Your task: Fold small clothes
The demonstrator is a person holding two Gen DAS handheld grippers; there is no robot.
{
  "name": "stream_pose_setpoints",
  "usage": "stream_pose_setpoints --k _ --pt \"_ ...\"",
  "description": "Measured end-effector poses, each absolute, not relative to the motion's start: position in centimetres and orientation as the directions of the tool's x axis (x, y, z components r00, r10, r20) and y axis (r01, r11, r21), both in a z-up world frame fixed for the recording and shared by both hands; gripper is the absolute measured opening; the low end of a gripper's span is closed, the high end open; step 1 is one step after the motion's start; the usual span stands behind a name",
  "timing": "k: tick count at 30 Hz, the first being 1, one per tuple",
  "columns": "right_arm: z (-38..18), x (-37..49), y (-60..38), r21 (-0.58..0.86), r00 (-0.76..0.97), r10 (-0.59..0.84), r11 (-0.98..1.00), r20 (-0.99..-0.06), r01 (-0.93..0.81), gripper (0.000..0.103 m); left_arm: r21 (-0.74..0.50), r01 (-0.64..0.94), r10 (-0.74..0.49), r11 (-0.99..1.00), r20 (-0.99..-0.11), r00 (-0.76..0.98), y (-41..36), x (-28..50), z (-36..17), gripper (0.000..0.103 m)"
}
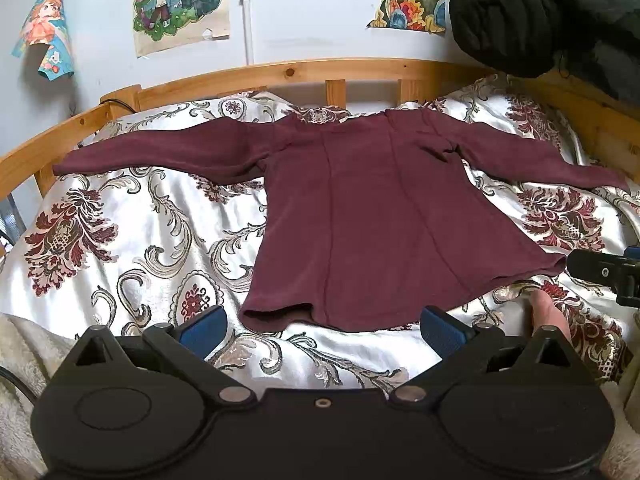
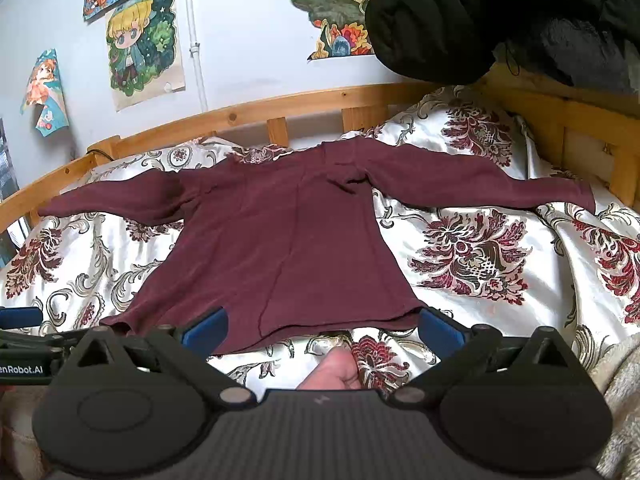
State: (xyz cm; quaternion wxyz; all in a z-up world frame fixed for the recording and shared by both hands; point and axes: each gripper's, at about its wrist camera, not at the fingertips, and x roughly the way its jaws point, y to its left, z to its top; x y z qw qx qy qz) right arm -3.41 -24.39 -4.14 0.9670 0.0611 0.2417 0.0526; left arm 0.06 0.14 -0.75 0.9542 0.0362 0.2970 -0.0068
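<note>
A black padded coat point(image 1: 552, 16) bulges over the wooden bed rail point(image 1: 280, 74) at the far right corner, and posters point(image 1: 182, 4) hang on the wall behind. The maroon long-sleeved top point(image 1: 372, 216) lies flat on the floral bedspread point(image 1: 132, 240), neckline toward the rail, hem toward the cameras, sleeves spread sideways. The left tool point(image 1: 323, 330) and right tool point(image 2: 323, 330) both hover spread wide and empty just before the hem.

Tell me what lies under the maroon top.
The maroon top lies spread flat, sleeves out, on a white floral bedcover, which shows all round it. Whatever the cover carries directly beneath the cloth is hidden. Both tongs are open, holding nothing.
</note>
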Motion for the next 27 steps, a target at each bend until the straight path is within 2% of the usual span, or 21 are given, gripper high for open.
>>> stream_pose_setpoints --k 10,18,23,27 --pt "-4.4 -2.9 -24.5 0.146 0.862 0.115 0.988 -0.493 -0.049 0.103 0.059 0.032 0.009 0.998 -0.589 0.808 0.2 0.5 -1.1 0.102" --pt "-3.9 -0.4 -25.0 0.103 0.825 0.009 0.993 -0.565 0.059 0.103 0.053 0.072 -0.021 0.996 -0.640 0.768 0.3 3.0 -0.4 0.102" --pt "-3.2 1.5 -26.0 0.059 0.830 -0.030 0.995 -0.557 0.075 0.103 0.110 0.107 -0.017 0.988 -0.618 0.786 0.1 5.1 1.1 0.102" --pt "-2.7 4.1 -26.8 0.013 0.838 -0.058 0.997 -0.542 0.077 0.103 0.098 0.118 -0.030 0.988 -0.631 0.775 0.5 8.0 2.0 0.102"
